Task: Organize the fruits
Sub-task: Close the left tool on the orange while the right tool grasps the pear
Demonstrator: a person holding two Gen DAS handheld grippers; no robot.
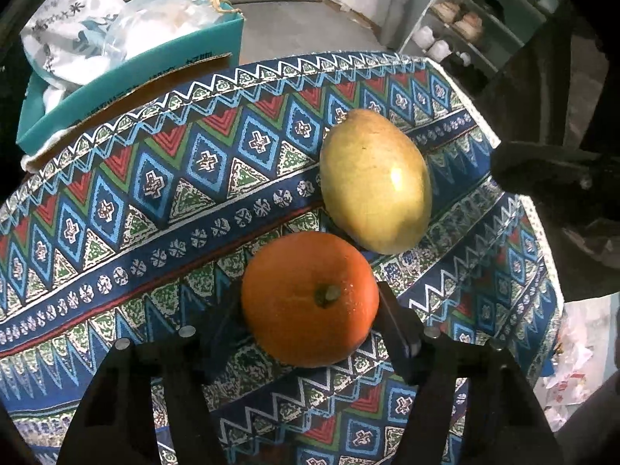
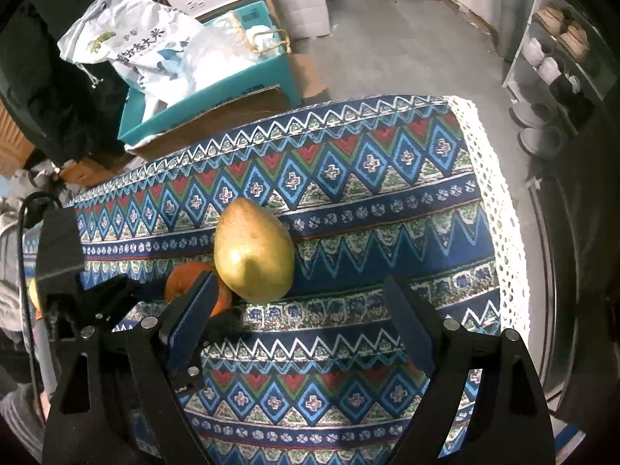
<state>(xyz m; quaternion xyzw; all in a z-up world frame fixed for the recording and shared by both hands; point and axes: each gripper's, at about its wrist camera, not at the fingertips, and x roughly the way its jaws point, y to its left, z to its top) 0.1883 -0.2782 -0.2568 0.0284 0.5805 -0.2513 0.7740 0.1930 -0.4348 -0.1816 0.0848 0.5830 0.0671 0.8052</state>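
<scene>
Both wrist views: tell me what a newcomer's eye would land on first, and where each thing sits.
The bright orange grabs attention first, stem up between the fingers of the left tongs on the patterned tablecloth. Just beyond it, touching or nearly so, lies a yellow-green mango. In the right wrist view the right tongs stand open over bare cloth, with the mango ahead and nothing between their fingers.

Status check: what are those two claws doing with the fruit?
Left hand-held gripper closed on orange. Right hand-held gripper open, empty. Mango touching orange.
</scene>
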